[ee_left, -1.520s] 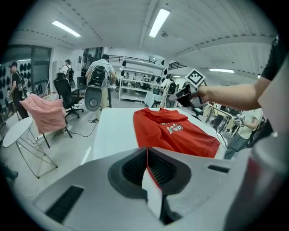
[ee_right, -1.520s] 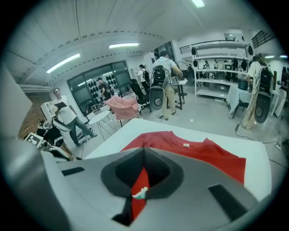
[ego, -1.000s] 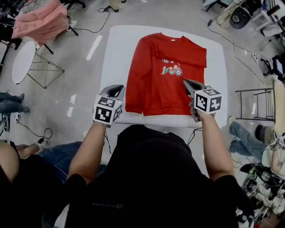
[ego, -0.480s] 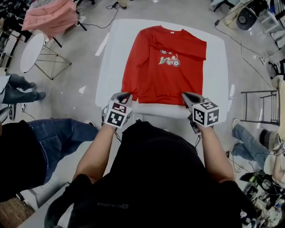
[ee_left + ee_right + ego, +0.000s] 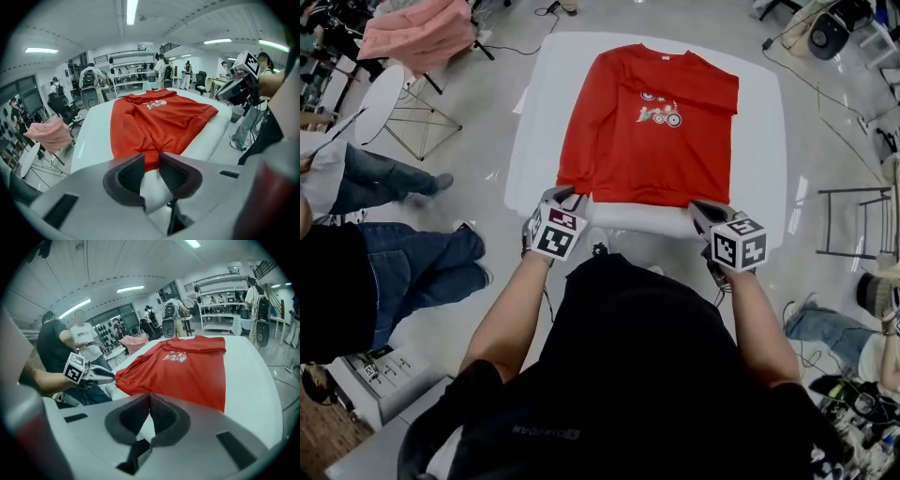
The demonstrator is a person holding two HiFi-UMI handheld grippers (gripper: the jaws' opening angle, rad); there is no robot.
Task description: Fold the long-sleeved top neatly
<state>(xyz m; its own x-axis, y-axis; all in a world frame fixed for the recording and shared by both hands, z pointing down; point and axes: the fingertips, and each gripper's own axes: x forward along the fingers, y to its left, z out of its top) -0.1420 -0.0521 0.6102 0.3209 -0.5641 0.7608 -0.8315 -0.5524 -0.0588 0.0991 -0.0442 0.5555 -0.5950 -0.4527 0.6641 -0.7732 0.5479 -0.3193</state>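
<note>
The red long-sleeved top [image 5: 647, 141] lies flat on the white table [image 5: 764, 150], chest print up, sleeves tucked in, hem toward me. My left gripper [image 5: 565, 198] is at the hem's left corner. In the left gripper view its jaws [image 5: 151, 157] have just been opening and stand apart, the red hem [image 5: 150, 159] showing just beyond the gap, with no cloth pinched. My right gripper [image 5: 699, 208] hovers at the hem's right corner. In the right gripper view its jaws [image 5: 150, 397] are shut with nothing between them, just short of the top [image 5: 183, 369].
A pink garment [image 5: 417, 28] hangs on a stand at the far left, beside a round white side table [image 5: 380, 103]. A person in jeans [image 5: 403, 267] stands left of me. A metal rack [image 5: 853, 220] stands right of the table. Cables run over the floor.
Both grippers have come down and in to the hem's two corners. The left jaws, closed before, now stand apart. The bystander at the left has shifted.
</note>
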